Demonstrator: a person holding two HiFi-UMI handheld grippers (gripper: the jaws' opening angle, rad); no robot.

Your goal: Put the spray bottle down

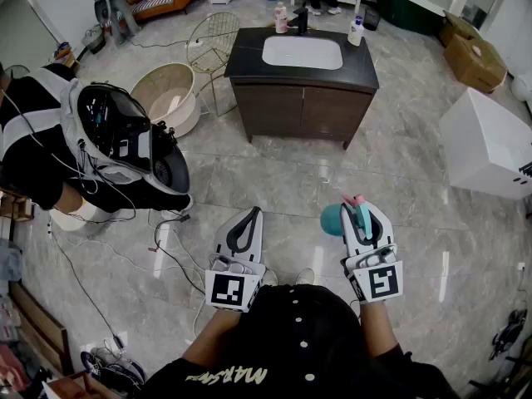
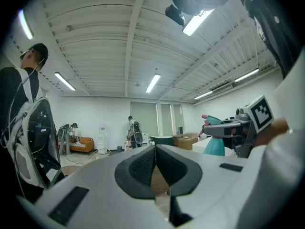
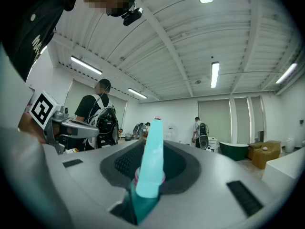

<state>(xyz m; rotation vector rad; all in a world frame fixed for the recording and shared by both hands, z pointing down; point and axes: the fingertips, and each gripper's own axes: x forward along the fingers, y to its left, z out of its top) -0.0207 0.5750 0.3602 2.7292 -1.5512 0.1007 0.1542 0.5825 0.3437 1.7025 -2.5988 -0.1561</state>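
A teal spray bottle [image 1: 336,219] with a light-blue head and pink tip is clamped in my right gripper [image 1: 364,217], held level in the air over the marble floor. In the right gripper view the bottle's head [image 3: 151,161] rises between the dark pads, which press on its neck. From the left gripper view the bottle [image 2: 214,144] shows at the right, in the other gripper. My left gripper [image 1: 243,229] is shut with nothing in it; its dark pads [image 2: 143,168] meet, and it hangs level beside the right one.
A dark vanity cabinet [image 1: 301,98] with a white sink and bottles on top stands ahead. A person with a backpack [image 1: 100,152] crouches at the left, cables trailing on the floor. A round tub [image 1: 170,96], a wire chair [image 1: 212,40], and a white box [image 1: 490,140] stand around.
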